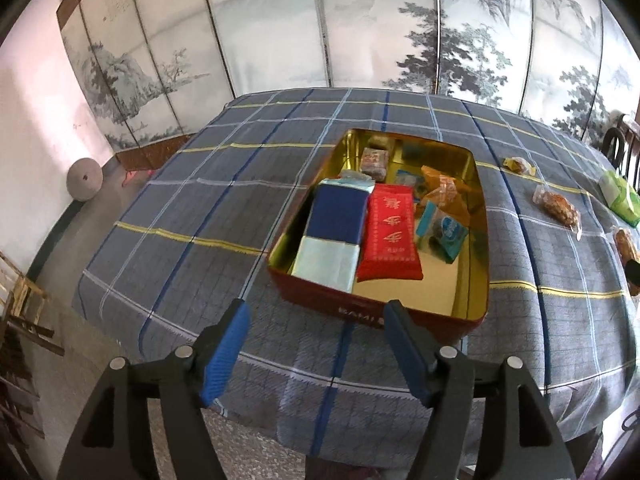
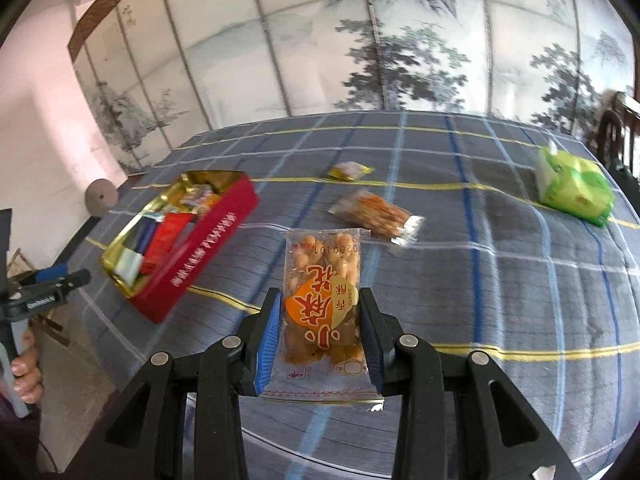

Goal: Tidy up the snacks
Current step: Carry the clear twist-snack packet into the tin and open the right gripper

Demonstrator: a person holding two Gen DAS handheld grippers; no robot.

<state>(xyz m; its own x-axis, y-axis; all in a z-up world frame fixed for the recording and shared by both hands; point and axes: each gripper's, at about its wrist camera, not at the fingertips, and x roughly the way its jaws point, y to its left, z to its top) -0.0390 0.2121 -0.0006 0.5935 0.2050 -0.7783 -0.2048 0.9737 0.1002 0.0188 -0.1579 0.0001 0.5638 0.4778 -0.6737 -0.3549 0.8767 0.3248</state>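
Observation:
A red tin (image 1: 376,310) with a gold inside sits on the plaid tablecloth and holds a blue-and-white pack (image 1: 336,236), a red pack (image 1: 390,232) and several small snacks. My left gripper (image 1: 316,308) is open and empty just in front of the tin's near wall. My right gripper (image 2: 320,300) is shut on a clear pack of fried twists (image 2: 322,292) with an orange label, held above the cloth to the right of the tin (image 2: 200,248).
Loose on the cloth lie a clear twist pack (image 2: 378,212), a small yellow snack (image 2: 350,171) and a green tissue pack (image 2: 574,188). A painted folding screen (image 1: 320,24) stands behind the table. A wooden chair (image 1: 622,148) is at far right.

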